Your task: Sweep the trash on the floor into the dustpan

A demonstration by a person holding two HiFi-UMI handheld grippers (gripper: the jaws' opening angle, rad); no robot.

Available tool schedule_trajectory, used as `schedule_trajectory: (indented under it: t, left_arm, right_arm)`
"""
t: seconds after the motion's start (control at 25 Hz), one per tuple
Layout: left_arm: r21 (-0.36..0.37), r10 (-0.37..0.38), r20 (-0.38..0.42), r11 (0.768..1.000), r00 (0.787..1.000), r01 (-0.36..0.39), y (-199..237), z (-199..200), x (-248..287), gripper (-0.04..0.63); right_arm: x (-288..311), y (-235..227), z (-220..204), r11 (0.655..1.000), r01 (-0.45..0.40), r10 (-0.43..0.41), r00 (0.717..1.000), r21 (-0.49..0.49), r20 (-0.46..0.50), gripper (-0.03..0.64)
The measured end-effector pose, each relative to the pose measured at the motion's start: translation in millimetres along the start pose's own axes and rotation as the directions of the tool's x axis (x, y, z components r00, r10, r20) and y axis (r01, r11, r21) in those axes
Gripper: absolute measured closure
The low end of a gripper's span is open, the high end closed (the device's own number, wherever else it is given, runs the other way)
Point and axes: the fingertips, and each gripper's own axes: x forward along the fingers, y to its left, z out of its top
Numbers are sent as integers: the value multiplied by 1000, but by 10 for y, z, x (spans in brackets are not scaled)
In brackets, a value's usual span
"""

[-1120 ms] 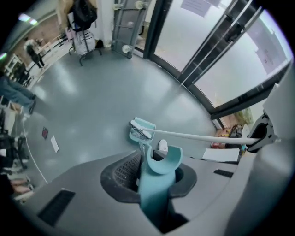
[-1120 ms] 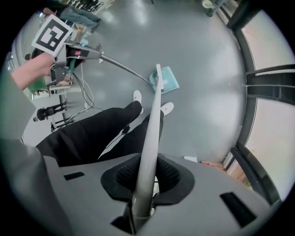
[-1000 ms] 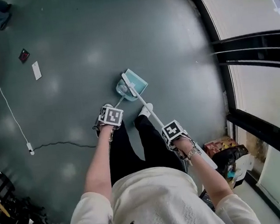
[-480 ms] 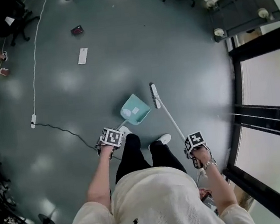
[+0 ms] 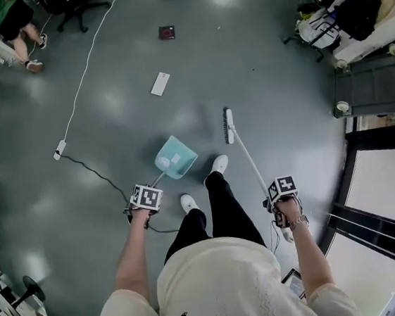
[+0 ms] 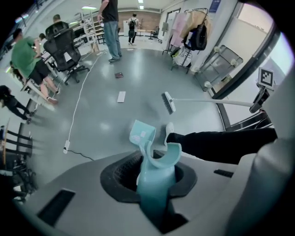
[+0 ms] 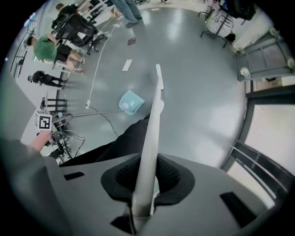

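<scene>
Trash: white paper slip (image 5: 160,83) lies flat on the grey floor (image 5: 259,76), and a small dark-red square thing (image 5: 167,32) lies further out. Both are well apart from the pan and the brush, so I'd say neither is swept yet.
Dustpan: teal dustpan (image 5: 175,156) is just ahead of the person's white shoes (image 5: 219,163), with a pale scrap (image 5: 170,162) already inside. Can't tell if its lip touches the floor.
Left gripper: left gripper (image 5: 145,197) has its jaws clamped on the teal dustpan handle (image 6: 156,177), which fills the gap between them.
Broom: white broom head (image 5: 228,126) is low, to the right of the dustpan and apart from it.
Right gripper: right gripper (image 5: 282,189) has its jaws closed round the pale broom stick (image 7: 150,152), near its top end.
Cable: dark lead (image 5: 100,176) curls from a white plug block (image 5: 59,149) back toward the left gripper.
Risk, spill: tip the pan on the way to the slip and that scrap probably slides out again.
Risk, flat paper: a slip lying flat tends to skate under a raised pan lip, so the lip needs to sit hard on the floor.
Risk, snag: the lead is near the feet, so a wide broom swing or a step left could catch it.
Writing: nothing readable. The slip looks blank from here, and the marker squares (image 6: 266,76) on the grippers are only black-and-white patterns, no letters.
</scene>
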Motion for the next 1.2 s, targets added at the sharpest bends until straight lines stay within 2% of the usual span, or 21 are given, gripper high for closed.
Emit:
schedule_trajectory:
  t: [0.24,0.4,0.48,0.64,0.76,0.92,1.04,1.2]
  left_arm:
    - [-159,71,-34,984,997,-75,759,556,22,503]
    - [-269,41,-39,962,998,-50,959,1052,47,503]
    - [-289,66,-57,954,996,-80,1093,1281,19,503]
    - [-373,54,-45,925,998,-67,1217,1797,158,503]
    - [-414,59,-39,908,997,-70,1433,2074,235,503]
    - [-435,108,-46,893,993,-118,1928,2340,225,503]
    - [-441,97,-62,890,993,-115,2148,2499,320,503]
    - [-452,50,-52,889,997,-69,2381,2793,530,503]
  right_arm:
    - [-415,233,1710,988,33,-36,999,-148,-16,535]
    - [-768,428,2846,970,64,-75,996,-233,-41,535]
    - [-960,502,3348,946,108,-131,990,-305,-57,535]
    - [-1297,517,4344,881,202,-246,968,-429,-49,535]
    - [-1444,607,4891,851,233,-292,955,-471,-53,535]
    - [-1559,899,5471,854,224,-285,956,-470,-62,535]
    - [-1595,1064,5867,834,253,-315,948,-490,-47,535]
    - [-1553,1302,6335,803,305,-368,930,-512,-22,536]
